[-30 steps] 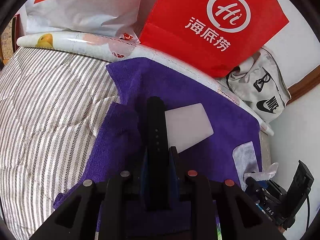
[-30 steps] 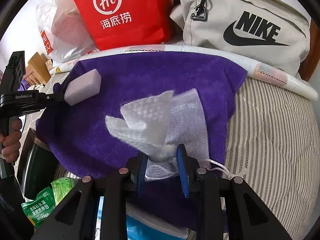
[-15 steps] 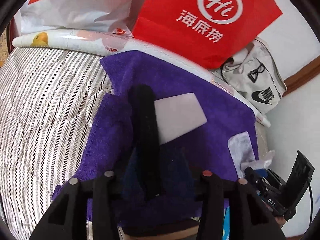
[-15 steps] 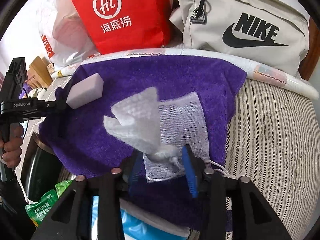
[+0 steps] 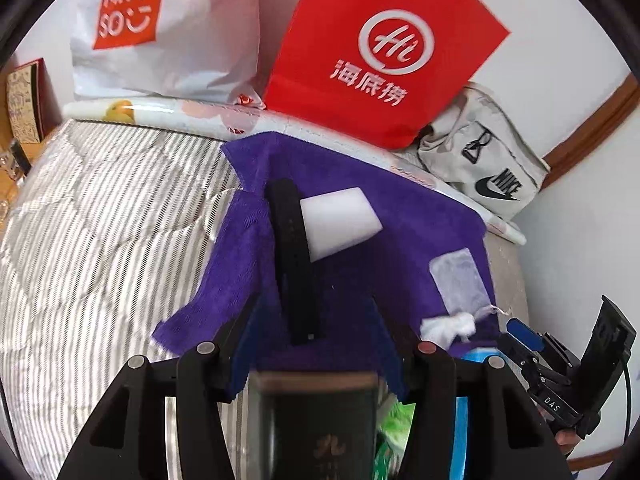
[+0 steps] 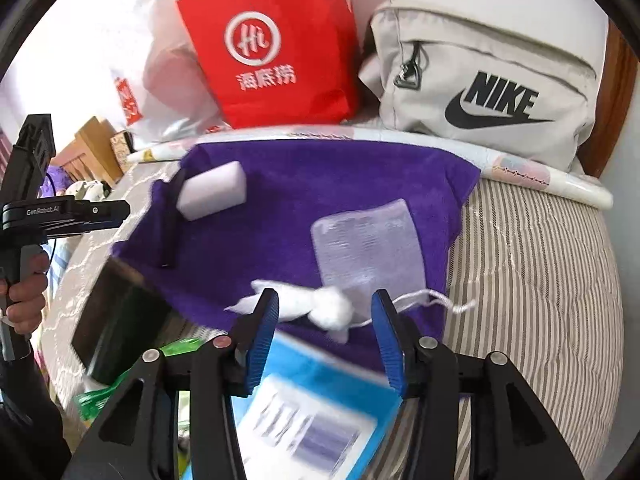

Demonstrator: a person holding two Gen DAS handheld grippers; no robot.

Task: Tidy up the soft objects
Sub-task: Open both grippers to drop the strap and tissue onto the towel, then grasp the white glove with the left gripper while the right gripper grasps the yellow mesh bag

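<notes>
A purple towel [image 5: 360,240] lies spread on the striped bed [image 5: 100,240], and everything else sits on it or around it. On the towel's far left part lies a black strap [image 5: 296,264], stretched lengthwise, with a white sponge [image 5: 340,224] touching its far end on the right side. On the towel's right part lies a flat mesh pouch [image 6: 368,248], and at the pouch's near end, by its drawstring, a crumpled white wipe [image 6: 316,306] rests on the towel's near edge.

The left gripper [image 5: 312,328] is spread wide with nothing between its fingers; it sits over the towel's near edge, the strap's near end lying between the fingers without touching them. The right gripper [image 6: 324,332] is also wide open and holds nothing; the wipe lies between its blue pads [image 6: 260,340], free of both.

Beyond the towel's far edge stand a red bag [image 6: 272,48] and a grey Nike bag [image 6: 488,92], with a white Miniso bag [image 5: 160,28] further left. Off the towel's near edge are a dark box [image 6: 116,320], a green packet [image 6: 100,396] and a blue packet [image 6: 312,408], blurred.
</notes>
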